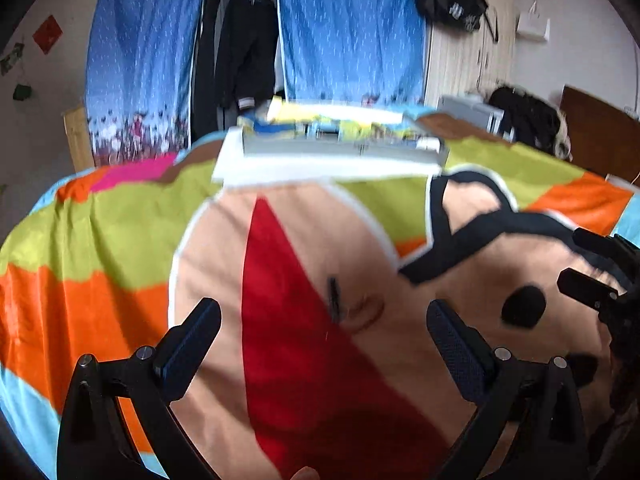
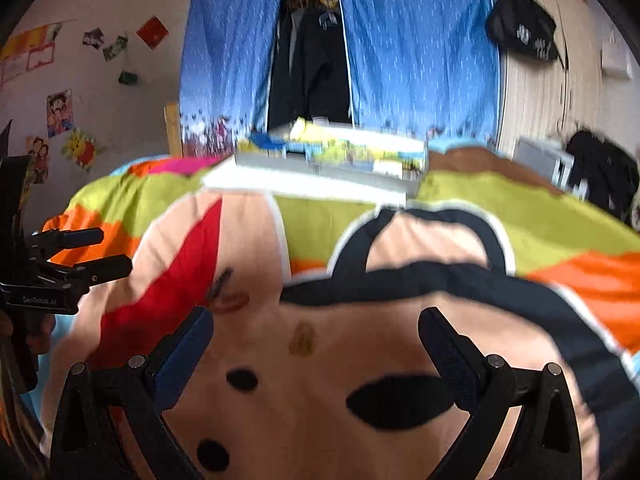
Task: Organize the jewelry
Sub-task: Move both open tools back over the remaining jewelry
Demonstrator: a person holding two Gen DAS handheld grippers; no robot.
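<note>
A colourful cartoon bedspread (image 1: 120, 240) covers the bed. On it lie a thin dark piece (image 1: 334, 294) and a reddish loop (image 1: 370, 314), blurred, just ahead of my left gripper (image 1: 323, 312), which is open and holds nothing. The right wrist view shows the same dark piece (image 2: 222, 280) and reddish loop (image 2: 234, 302), plus a small golden-brown piece (image 2: 302, 340) in front of my right gripper (image 2: 316, 316), open and holding nothing. A grey and white organizer box (image 1: 340, 152) stands at the bed's far side. It also shows in the right wrist view, organizer box (image 2: 328, 172).
Blue curtains (image 1: 348, 32) hang behind the bed, with dark clothes between them. A black bag (image 1: 450, 0) hangs on the wall at right. A wooden headboard (image 1: 600, 132) and a dark pile (image 1: 524, 116) are far right. Each gripper appears at the edge of the other's view.
</note>
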